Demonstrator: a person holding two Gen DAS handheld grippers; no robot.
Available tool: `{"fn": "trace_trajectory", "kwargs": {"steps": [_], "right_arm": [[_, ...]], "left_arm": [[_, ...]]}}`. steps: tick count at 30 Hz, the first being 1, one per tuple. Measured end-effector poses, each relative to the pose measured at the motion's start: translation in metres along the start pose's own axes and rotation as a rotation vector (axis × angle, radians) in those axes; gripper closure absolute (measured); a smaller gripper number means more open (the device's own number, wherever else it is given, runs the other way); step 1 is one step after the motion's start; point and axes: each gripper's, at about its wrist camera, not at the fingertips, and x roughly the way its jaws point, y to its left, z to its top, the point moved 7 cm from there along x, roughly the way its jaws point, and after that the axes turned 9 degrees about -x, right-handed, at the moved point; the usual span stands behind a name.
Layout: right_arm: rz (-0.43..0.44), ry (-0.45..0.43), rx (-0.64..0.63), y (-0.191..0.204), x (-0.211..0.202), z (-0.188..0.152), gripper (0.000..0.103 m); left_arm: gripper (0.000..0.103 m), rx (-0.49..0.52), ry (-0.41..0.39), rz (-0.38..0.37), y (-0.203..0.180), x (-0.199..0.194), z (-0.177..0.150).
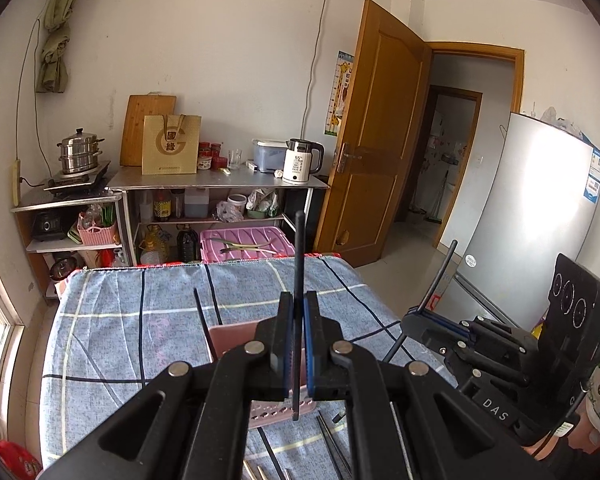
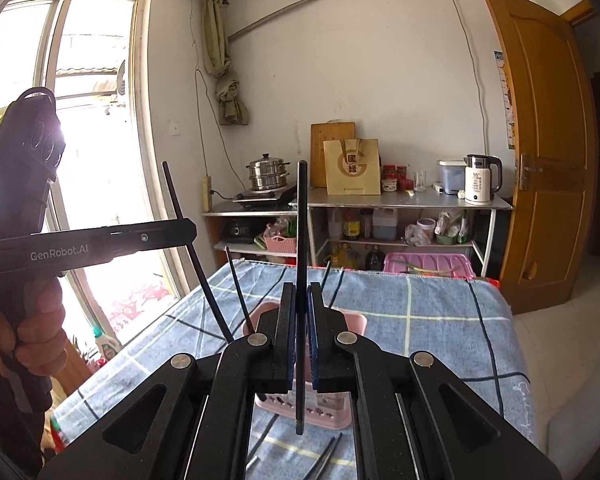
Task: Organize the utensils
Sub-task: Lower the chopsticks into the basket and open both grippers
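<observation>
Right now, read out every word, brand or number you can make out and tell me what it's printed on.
"GenRobot.AI": side of the left gripper.
"DAS": body of the right gripper.
"55": white kettle.
"國緣" with a big "G": paper gift bag.
Fridge stickers, giraffe wall chart, bottle labels: too small to read.

Left hand-held gripper (image 1: 299,304) and right hand-held gripper (image 2: 300,300), jaws clamped.

I see a white-walled room with a tall bright window (image 2: 88,128), an open wooden door (image 1: 374,148), a silver fridge (image 1: 528,216), metal shelving (image 1: 220,184) against the far wall, and a pale tiled floor (image 1: 412,248).
</observation>
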Motion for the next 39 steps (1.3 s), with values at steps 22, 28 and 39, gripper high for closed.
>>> {"fn": "trace_trajectory", "kwargs": {"steps": [22,28,39], "right_arm": [[0.041,0.063,0.054,0.003,0.088,-0.016,0.098],[0.051,0.119,0.052,0.005,0.1,-0.035,0.098],[0.04,0.155,0.057,0.0,0.095,-0.044,0.094]], "left_arm": [[0.098,-0.064,0.052,0.083,0.067,0.062,-0.013],[0.098,-0.084,0.095,0.088,0.077,0.074,-0.032],[0.096,-0.101,0.087,0.1,0.082,0.068,-0.041]]}}
